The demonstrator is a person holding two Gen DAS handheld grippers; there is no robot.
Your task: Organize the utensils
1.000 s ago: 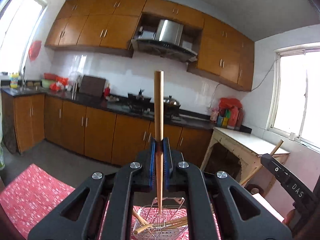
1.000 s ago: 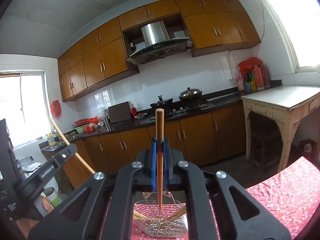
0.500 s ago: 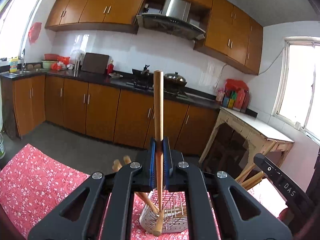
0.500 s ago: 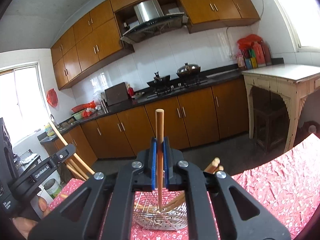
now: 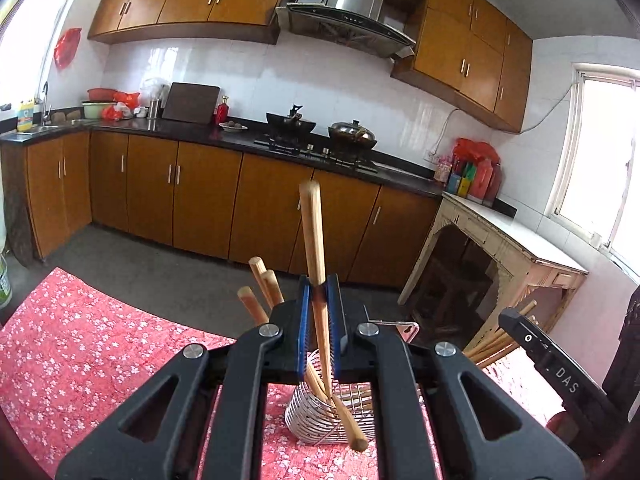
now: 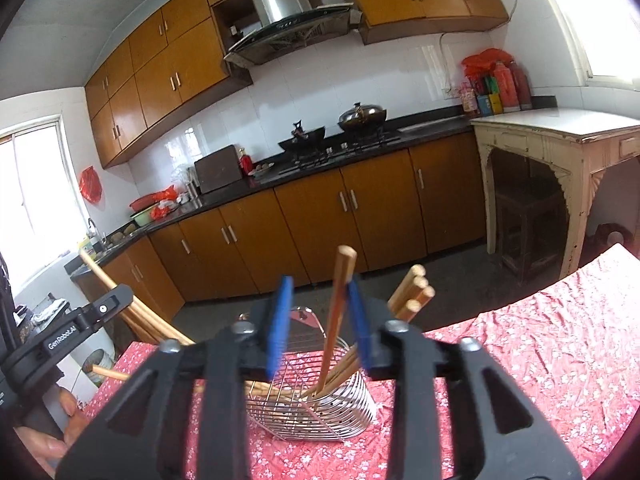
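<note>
A metal wire utensil basket (image 5: 320, 420) (image 6: 320, 404) stands on the red floral tablecloth (image 5: 80, 352) with several wooden chopsticks in it. My left gripper (image 5: 320, 320) has its blue pads a little apart around a wooden chopstick (image 5: 314, 248) that leans loose between them, its lower end beside the basket. My right gripper (image 6: 318, 320) is open, and a chopstick (image 6: 340, 292) stands free between its pads, its lower end in the basket. Each gripper's side shows at the edge of the other view.
Other chopstick ends (image 6: 414, 292) stick up from the basket's right side. Kitchen cabinets (image 5: 200, 200), a stove with pots (image 5: 320, 132) and a pale side table (image 6: 560, 140) lie beyond the cloth-covered table.
Both grippers have dropped toward the basket. The right gripper has opened and let go of its chopstick into the basket. The left pads have parted and its chopstick has slid down and tilted.
</note>
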